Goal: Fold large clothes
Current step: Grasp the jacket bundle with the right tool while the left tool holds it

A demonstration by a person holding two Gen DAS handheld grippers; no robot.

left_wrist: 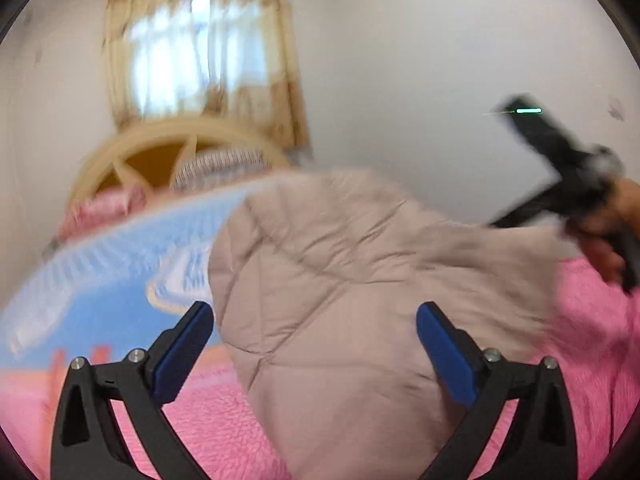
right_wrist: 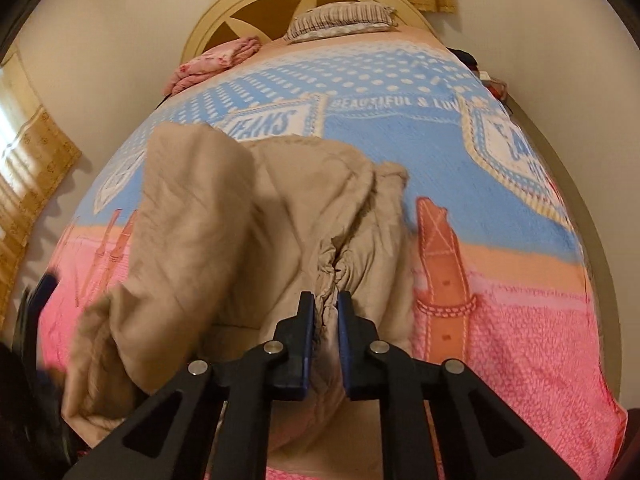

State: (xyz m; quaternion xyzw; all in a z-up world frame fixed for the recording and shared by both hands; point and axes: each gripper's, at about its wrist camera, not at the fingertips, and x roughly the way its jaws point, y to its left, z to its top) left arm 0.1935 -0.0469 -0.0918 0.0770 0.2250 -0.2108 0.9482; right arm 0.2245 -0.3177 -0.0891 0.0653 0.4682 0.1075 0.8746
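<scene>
Fabric of a beige quilted jacket (right_wrist: 224, 216) bunches tight between the nearly closed pads of the right gripper (right_wrist: 325, 300), the rest of the garment heaped ahead and to its left on the blue and pink bedspread (right_wrist: 500, 300). The left gripper (left_wrist: 314, 320) stands spread wide with nothing pinched; the jacket lies just ahead of and between its blue pads (left_wrist: 182, 354), not pressed by them

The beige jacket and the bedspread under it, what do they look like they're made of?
Beige jacket: probably a thin matte woven shell over padding; stitched quilt lines, soft puffy creases, gathered where the right claw pinches it.
Bedspread: looks like fleecy or towelling blanket; nubbly pile, printed pattern.
</scene>
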